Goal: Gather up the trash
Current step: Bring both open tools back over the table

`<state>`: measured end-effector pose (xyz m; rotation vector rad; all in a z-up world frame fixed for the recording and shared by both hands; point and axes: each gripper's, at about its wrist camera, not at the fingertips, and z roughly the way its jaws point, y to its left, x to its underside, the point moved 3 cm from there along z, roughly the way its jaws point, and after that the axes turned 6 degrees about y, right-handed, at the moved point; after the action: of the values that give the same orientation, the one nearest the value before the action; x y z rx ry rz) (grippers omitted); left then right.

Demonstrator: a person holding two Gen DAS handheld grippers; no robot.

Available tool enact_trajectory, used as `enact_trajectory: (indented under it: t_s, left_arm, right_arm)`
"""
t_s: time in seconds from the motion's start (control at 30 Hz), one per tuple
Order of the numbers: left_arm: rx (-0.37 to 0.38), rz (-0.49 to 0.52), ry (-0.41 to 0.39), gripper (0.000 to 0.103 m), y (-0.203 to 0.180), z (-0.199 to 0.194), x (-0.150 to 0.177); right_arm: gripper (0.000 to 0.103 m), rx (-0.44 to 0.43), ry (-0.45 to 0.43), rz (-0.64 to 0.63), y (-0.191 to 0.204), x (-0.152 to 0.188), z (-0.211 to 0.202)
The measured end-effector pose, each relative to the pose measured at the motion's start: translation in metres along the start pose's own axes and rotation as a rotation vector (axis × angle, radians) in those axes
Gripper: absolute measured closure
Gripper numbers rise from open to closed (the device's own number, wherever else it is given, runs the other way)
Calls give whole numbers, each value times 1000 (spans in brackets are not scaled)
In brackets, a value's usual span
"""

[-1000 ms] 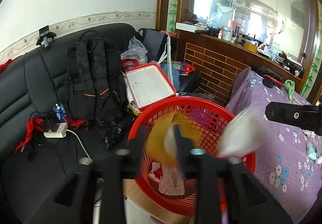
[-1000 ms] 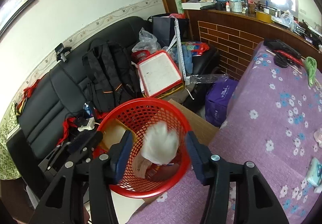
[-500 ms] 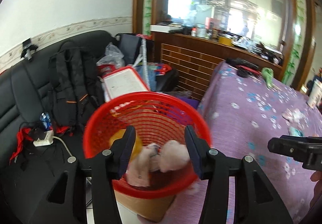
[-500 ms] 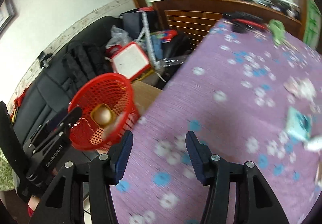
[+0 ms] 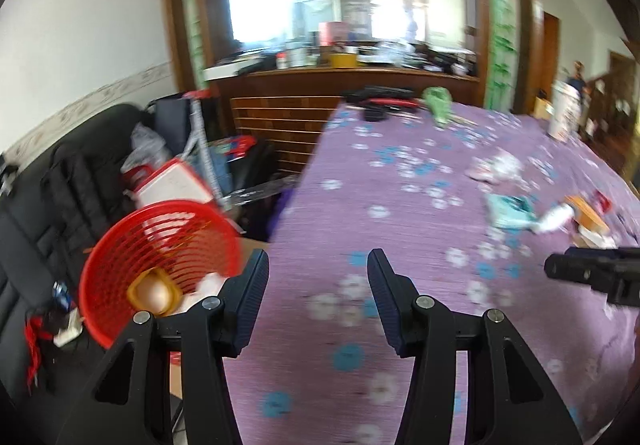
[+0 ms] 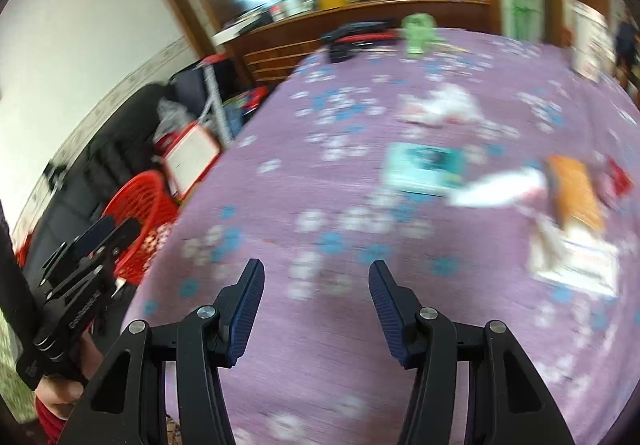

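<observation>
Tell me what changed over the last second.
Both grippers let their trash fall into the red basket and swung right over the purple table. The left gripper has just been opening; nothing is between its jaws. The right gripper is empty too. The basket stayed put.

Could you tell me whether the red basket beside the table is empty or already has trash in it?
Not empty: the red basket holds a yellow container and white crumpled paper at its bottom.

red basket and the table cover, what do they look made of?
Red basket: looks like moulded plastic, glossy, with an open lattice wall you can see through. Table cover: looks like woven fabric, matte purple with a printed white and blue flower pattern; motion blur hides the weave, so a coated cloth is possible.
</observation>
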<state>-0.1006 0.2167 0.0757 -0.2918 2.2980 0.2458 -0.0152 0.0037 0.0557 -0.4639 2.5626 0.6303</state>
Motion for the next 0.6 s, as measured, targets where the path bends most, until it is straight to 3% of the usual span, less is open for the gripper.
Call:
enact_trajectory:
  t_s: [0.13, 0.3, 0.47, 0.6]
  left_arm:
    - [49, 104, 8, 53, -46, -3, -6]
    - [166, 242, 33, 46, -114, -7, -19]
    - [270, 331, 79, 41, -168, 0, -33]
    - [266, 362, 106, 41, -192, 12, -35]
  right_arm:
    - [45, 57, -48, 119, -67, 2, -31]
    - [45, 126, -100, 250, -142, -8, -66]
    - [43, 146, -60, 342, -185, -27, -60]
    - [42, 169, -10, 354, -196, -46, -38]
